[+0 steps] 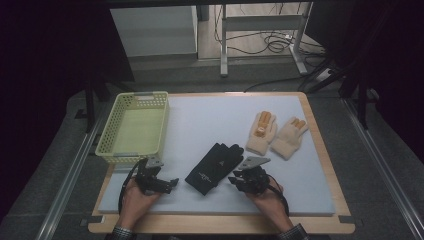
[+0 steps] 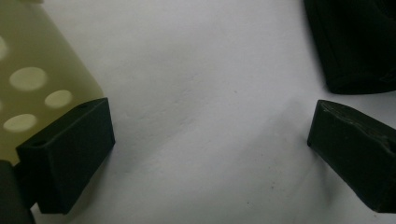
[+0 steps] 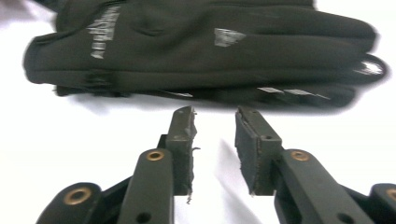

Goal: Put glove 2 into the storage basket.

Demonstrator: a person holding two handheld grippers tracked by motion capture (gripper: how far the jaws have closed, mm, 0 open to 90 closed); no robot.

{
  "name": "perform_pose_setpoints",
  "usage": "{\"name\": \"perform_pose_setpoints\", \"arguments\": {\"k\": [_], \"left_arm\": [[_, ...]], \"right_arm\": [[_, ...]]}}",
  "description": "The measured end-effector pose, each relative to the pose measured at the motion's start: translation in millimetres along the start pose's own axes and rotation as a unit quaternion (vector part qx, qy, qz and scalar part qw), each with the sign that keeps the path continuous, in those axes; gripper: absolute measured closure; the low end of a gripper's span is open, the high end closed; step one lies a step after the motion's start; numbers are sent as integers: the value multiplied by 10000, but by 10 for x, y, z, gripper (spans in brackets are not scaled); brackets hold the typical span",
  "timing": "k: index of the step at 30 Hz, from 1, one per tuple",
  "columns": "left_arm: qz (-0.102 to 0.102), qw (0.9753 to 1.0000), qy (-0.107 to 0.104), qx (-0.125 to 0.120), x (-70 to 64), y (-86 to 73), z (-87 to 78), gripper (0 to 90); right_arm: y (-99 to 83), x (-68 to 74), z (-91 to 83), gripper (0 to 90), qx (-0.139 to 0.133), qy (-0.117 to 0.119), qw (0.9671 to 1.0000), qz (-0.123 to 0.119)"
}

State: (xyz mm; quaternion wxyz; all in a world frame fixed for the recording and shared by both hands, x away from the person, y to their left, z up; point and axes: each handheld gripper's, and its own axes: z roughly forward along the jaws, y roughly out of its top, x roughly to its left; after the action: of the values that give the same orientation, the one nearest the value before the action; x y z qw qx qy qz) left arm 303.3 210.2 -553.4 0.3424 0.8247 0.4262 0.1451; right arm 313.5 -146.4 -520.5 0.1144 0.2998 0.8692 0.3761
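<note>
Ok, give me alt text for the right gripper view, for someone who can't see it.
A black glove lies flat across the top of the view on a white mat. Below it, the right hand-held gripper points at the glove with its two black jaws slightly apart, holding nothing and not touching it.

A wooden table (image 1: 327,165) carries a white foam mat (image 1: 210,120) that covers nearly its whole top. On the mat, at the far left, stands a pale yellow-green plastic basket (image 1: 112,125). Near the front centre lies a pair of black gloves (image 1: 214,167), stacked. At the right, two cream knitted gloves (image 1: 275,135) lie side by side, touching.
</note>
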Motion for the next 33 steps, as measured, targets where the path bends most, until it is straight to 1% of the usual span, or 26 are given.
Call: {"name": "perform_pose_setpoints", "arguments": {"k": [1, 2, 5, 7, 10, 11, 12, 16, 18, 19, 20, 21, 22, 24, 26, 31, 33], "left_arm": [[-5, 10000, -3, -2, 0, 0, 0, 6], [-5, 10000, -3, -2, 0, 0, 0, 6], [-8, 10000, -4, -3, 0, -1, 0, 6], [-7, 10000, -11, 0, 1, -1, 0, 5], [-10, 10000, -13, 1, 1, -1, 0, 5], [-11, 10000, -10, 11, 0, 0, -3, 6], [-11, 10000, -10, 11, 0, 0, -3, 7], [-5, 10000, -7, 8, 0, 0, -5, 8], [7, 10000, 0, 7, -2, 0, -7, 9], [8, 10000, 4, -6, -3, 0, -7, 10], [7, 10000, 2, -2, -3, 0, -10, 12], [8, 10000, 5, -7, -4, 0, -12, 14], [16, 10000, 7, -7, -4, 0, -14, 19], [35, 10000, -6, -3, -8, 6, -24, 25], [59, 9999, -115, -49, -22, 20, -44, 34], [122, 9993, -271, -211, -111, 106, -106, 32], [150, 9990, -347, -238, -150, 148, -118, 30]], "right_arm": [[-41, -87, -70, 615, -48, -103, 9999, 104], [-41, -87, -70, 615, -48, -103, 9999, 104], [-106, -215, -160, 549, -112, -257, 9993, 245], [-149, -294, -212, 495, -145, -422, 9985, 305], [-211, -412, -271, 383, -156, -619, 9971, 423], [-253, -491, -301, 319, -149, -724, 9962, 468], [-253, -491, -301, 319, -149, -724, 9962, 468], [-332, -625, -330, 231, -125, -843, 9948, 564], [-365, -676, -333, 208, -107, -916, 9940, 596], [-382, -693, -325, 197, -107, -936, 9937, 614], [-407, -709, -299, 185, -30, -959, 9935, 621], [-410, -707, -293, 181, -41, -960, 9935, 603], [-405, -687, -281, 175, 22, -1033, 9934, 498], [-404, -680, -279, 174, 30, -1050, 9932, 504], [-409, -690, -280, 174, 8, -1030, 9934, 513], [-412, -687, -279, 174, 4, -1038, 9933, 508], [-413, -687, -279, 174, 2, -1039, 9933, 503]]}}
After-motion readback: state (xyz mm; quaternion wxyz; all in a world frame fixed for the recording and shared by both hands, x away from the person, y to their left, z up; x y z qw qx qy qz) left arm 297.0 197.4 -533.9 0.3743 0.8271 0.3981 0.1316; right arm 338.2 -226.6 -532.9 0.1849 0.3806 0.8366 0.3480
